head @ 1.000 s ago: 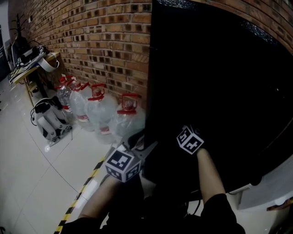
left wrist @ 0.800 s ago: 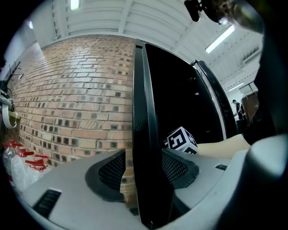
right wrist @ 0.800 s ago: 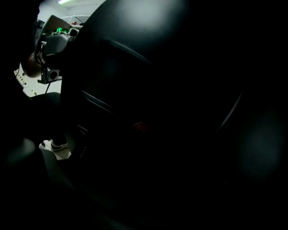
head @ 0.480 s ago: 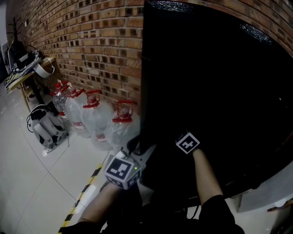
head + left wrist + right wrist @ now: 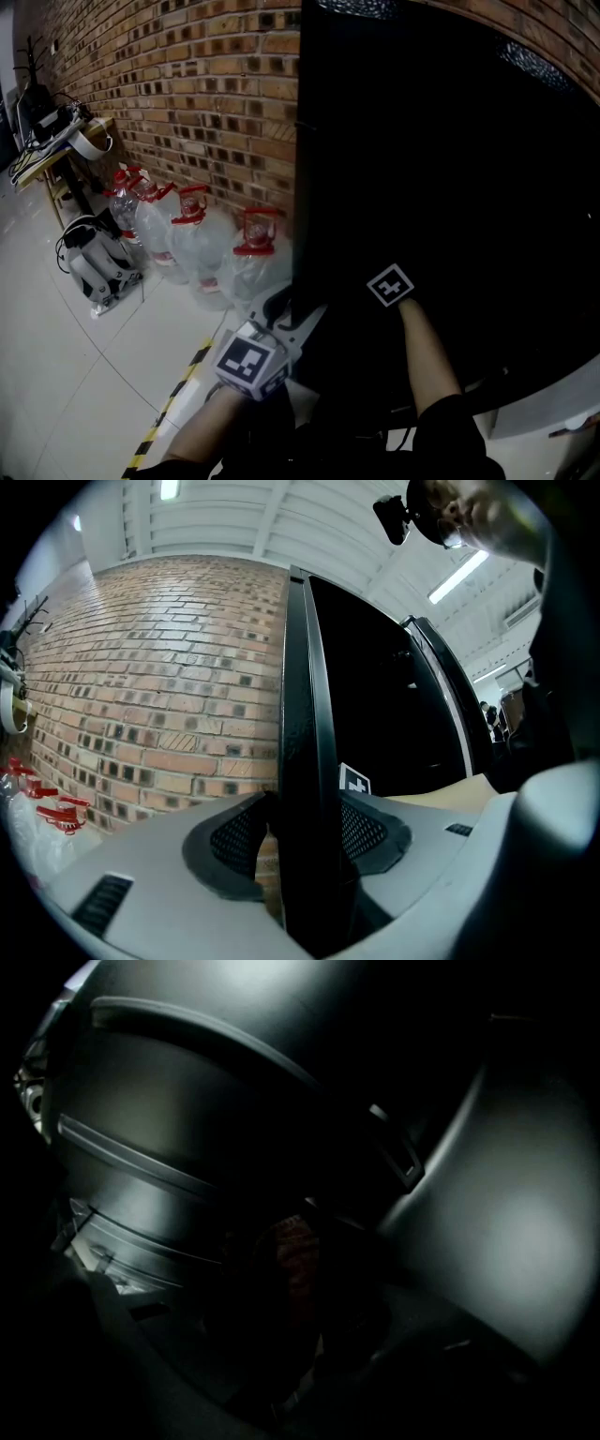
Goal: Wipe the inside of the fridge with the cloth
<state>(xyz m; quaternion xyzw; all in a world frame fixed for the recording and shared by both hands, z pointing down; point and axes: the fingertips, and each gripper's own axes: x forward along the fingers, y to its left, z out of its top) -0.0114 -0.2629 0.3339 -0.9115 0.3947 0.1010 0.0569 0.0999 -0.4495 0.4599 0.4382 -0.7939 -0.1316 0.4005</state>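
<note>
Left gripper [image 5: 292,315] fingers [image 5: 232,841] have just been closing and now clamp the edge of the fridge door [image 5: 305,714], holding it open. Right gripper [image 5: 305,1312] is inside the dark fridge [image 5: 169,1147], clenched on a dimly seen reddish cloth [image 5: 292,1246]. Judgement: wiping is under way. Against one second ago, the right gripper stands deeper in, further from the left

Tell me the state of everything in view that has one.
Left claw: has just been closing, clamped on the edge of the black fridge door.
Black fridge door: open.
Right claw: in the dark past the door, shut on a reddish cloth.
Clear plastic water jugs: upright, red caps on.
</note>
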